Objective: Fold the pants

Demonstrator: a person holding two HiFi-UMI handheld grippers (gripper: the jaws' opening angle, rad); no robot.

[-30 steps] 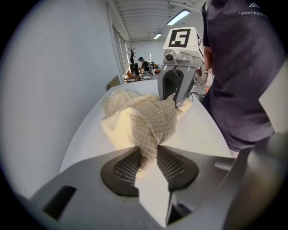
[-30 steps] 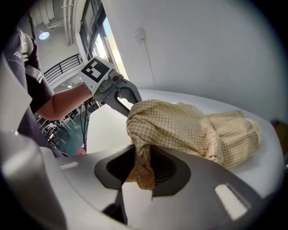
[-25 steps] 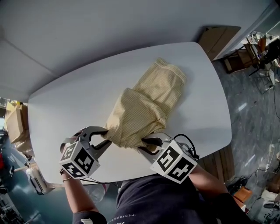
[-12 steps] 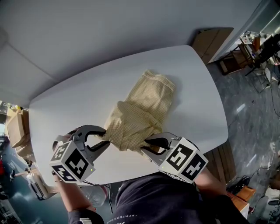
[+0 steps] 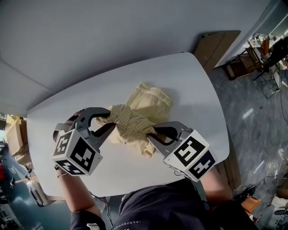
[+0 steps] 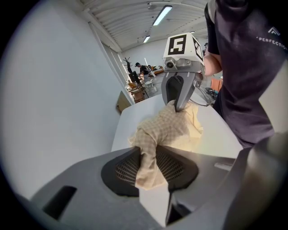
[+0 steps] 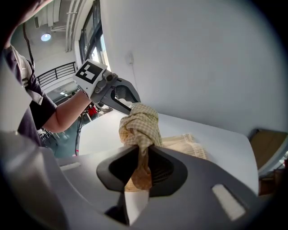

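Now pants (image 5: pixel 145 104) pinched in left claw (image 5: pixel 110 122), right claw (image 5: pixel 151 135) (just tightened).

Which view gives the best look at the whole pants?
Head view: the pants show whole, far end on the table, near end lifted. Left gripper view shows only a corner pinched in the left gripper and bunched cloth. Right gripper view: the corner in the right gripper, whose jaws have just been closing, plus the far end.

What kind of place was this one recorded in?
Probably a workshop or lab hall rather than a home: ceiling strip lights, cluttered benches at the far side, and cardboard boxes on the floor beside the white table.
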